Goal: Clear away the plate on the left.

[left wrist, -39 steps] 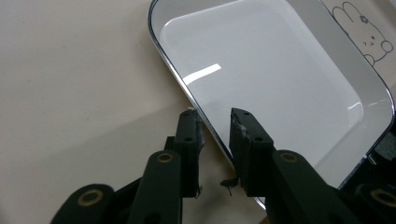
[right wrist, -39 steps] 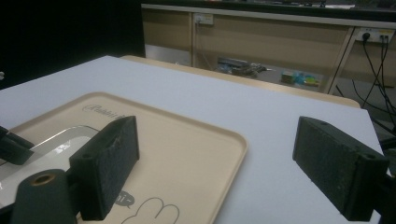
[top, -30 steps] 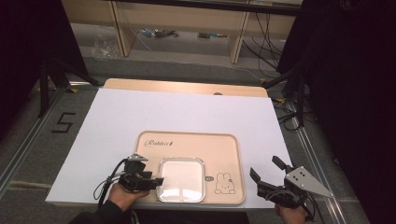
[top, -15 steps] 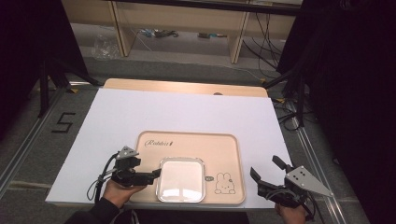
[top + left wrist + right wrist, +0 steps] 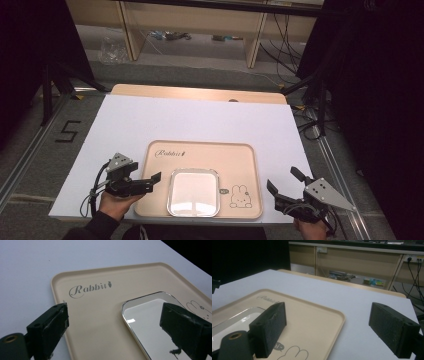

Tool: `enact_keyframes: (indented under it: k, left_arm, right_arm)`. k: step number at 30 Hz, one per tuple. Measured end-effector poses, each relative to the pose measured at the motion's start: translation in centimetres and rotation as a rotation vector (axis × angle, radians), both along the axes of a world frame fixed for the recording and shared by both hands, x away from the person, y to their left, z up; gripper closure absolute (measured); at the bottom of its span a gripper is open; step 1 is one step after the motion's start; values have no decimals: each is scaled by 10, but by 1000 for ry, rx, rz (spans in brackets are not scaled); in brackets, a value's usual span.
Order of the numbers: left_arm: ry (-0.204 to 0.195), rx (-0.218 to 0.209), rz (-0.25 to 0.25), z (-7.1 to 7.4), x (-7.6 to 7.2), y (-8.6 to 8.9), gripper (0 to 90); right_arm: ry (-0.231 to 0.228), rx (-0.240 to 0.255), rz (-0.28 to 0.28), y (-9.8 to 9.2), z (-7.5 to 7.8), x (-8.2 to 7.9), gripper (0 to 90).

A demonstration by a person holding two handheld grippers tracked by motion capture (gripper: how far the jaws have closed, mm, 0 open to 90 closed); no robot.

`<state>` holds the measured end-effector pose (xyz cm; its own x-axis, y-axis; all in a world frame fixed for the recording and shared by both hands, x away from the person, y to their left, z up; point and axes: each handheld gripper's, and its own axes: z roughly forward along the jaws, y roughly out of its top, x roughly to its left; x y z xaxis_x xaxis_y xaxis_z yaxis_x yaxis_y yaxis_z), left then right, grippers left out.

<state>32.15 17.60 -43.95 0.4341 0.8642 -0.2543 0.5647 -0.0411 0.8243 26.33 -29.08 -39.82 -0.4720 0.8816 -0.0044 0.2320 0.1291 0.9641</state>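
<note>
A white sheet (image 5: 200, 120) covers almost the whole table (image 5: 200, 93), and only a wooden strip of the table shows along the far edge. On the sheet, close to its near edge and about in the middle, lies a beige tray (image 5: 200, 155) with the word "Rabbit" near its far left corner and a small rabbit drawing (image 5: 241, 196) near its near right corner. Inside the tray, against its near edge, sits a shiny square metal plate (image 5: 194, 192) with rounded corners.

The left gripper (image 5: 150, 181) is held by the left hand (image 5: 116, 202) at the left edge of the tray. Its jaws are apart and hold nothing; in the left gripper view one jaw is over the tray's left rim and the other over the plate (image 5: 150, 322).

The right gripper (image 5: 284, 186) is held near the near right corner of the sheet, just beside the tray's right edge. Its jaws are wide apart and empty too.
</note>
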Motion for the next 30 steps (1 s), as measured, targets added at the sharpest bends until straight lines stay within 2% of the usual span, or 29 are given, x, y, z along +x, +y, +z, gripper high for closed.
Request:
enact_keyframes:
  k: [2,7,9,14,18,27,28,30]
  left_arm:
    - [-13,-7,-3,1,-1,3,78]
    - [-30,-10,12,1,-2,8,78]
    - [-44,-9,13,2,-3,11,78]
    - [-63,-5,45,2,-3,22,79]
    - [-77,-21,66,3,-4,30,79]
    - [-79,-21,93,4,-11,43,80]
    - [-81,-22,97,4,-12,45,80]
    - [-86,-20,100,5,-14,46,80]
  right_arm:
    - [3,-12,-7,-1,0,-1,152]
    - [0,-5,-8,-1,1,-1,151]
    - [22,-9,-3,0,1,-2,151]
    - [15,-13,-1,0,1,-2,152]
    - [23,-10,-1,0,2,-3,151]
    - [8,-12,-4,0,1,-2,152]
    - [21,-15,-2,0,1,-3,151]
    - [17,-15,0,0,1,-2,152]
